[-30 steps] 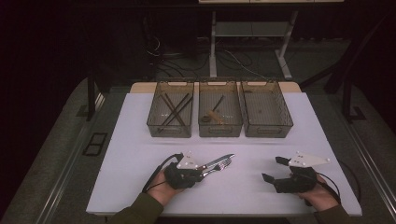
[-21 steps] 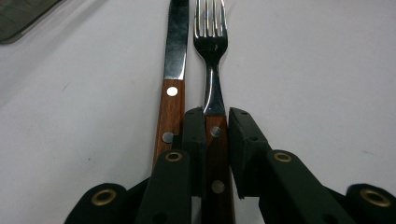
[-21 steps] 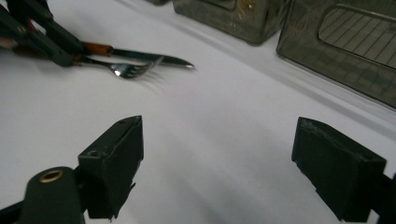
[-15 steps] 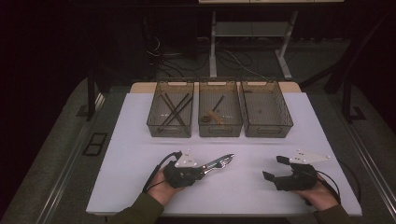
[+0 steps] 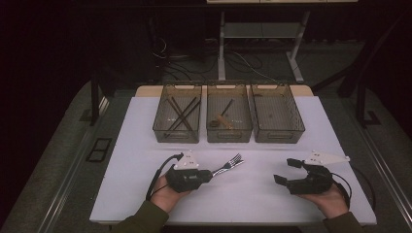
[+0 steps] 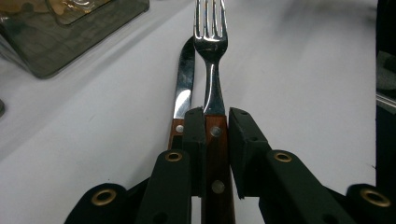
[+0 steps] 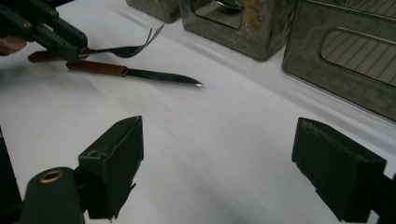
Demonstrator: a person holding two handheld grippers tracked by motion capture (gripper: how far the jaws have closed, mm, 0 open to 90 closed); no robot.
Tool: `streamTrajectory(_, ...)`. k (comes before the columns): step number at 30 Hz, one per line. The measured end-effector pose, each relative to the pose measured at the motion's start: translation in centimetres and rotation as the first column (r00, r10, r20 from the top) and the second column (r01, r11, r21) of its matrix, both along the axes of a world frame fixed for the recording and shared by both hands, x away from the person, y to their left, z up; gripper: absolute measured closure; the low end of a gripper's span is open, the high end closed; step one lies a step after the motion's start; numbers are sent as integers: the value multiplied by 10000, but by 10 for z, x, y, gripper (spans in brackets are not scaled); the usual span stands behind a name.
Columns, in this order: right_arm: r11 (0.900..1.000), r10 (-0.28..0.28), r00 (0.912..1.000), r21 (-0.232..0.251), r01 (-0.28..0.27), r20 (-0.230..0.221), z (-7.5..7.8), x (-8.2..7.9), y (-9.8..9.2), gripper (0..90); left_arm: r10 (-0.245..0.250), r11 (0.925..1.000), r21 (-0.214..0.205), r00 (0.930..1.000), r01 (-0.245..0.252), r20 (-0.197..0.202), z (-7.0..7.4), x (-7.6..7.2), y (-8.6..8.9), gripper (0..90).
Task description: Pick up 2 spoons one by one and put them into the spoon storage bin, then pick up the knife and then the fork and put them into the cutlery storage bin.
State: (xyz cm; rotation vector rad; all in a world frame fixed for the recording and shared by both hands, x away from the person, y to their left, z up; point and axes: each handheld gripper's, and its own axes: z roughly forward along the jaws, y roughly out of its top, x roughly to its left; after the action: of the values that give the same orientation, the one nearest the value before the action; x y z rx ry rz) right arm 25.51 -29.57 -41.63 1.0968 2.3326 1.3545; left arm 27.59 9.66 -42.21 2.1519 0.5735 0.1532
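My left gripper (image 6: 215, 149) has its fingers clenched on the fork's (image 6: 211, 44) wooden handle, tines pointing away, lifted just above the desk (image 5: 252, 194). A knife (image 7: 135, 73) lies flat right beside it (blade parallel). My right gripper (image 7: 217, 163) hovers well apart, fingers released.

The room is dim, with only the white tabletop (image 5: 145, 145) lit from above. Glare streaks the fork (image 6: 211, 46) and knife blade (image 6: 184, 79). Near claw parts blur; soft shadows.
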Motion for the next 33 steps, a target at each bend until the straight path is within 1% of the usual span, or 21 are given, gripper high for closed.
streamTrajectory(3, 9999, 97, 9999, -96, -96, 30, 0, 0, 3, 168, -12, 9999, -164, 10000, 13, 49, 3, 0, -1, 773)
streamTrajectory(5, 10000, 44, 10000, -65, -44, -5, 1, 0, 4, 169, -36, 9997, -247, 9999, 38, 97, 5, 1, -4, 772)
streamTrajectory(11, 9998, 142, 9999, 163, -144, 88, 6, 4, 11, 169, -200, 9993, -311, 9995, 208, 255, 9, 5, -12, 772)
streamTrajectory(13, 9996, 148, 9998, 259, -151, 103, 7, 6, 13, 169, -205, 9990, -399, 9994, 216, 291, 10, 6, -15, 772)
streamTrajectory(14, 9995, 147, 9998, 295, -150, 102, 7, 7, 14, 169, -230, 9991, -359, 9992, 242, 336, 11, 6, -16, 772)
streamTrajectory(19, 9988, 113, 9997, 481, -124, 220, 12, 12, 20, 169, -193, 9984, -513, 9987, 217, 462, 14, 10, -22, 772)
streamTrajectory(21, 9987, 109, 9994, 487, -125, 332, 13, 15, 21, 169, -207, 9985, -497, 9986, 231, 489, 16, 11, -24, 772)
streamTrajectory(24, 9982, 93, 9992, 580, -116, 387, 17, 18, 23, 169, -192, 9985, -501, 9983, 219, 552, 17, 12, -28, 772)
streamTrajectory(29, 9973, 133, 9986, 711, -170, 513, 21, 23, 28, 169, -157, 9976, -668, 9983, 195, 570, 18, 15, -36, 772)
streamTrajectory(33, 9959, 94, 9990, 890, -133, 441, 23, 30, 32, 173, -201, 9974, -677, 9979, 242, 609, 19, 17, -43, 772)
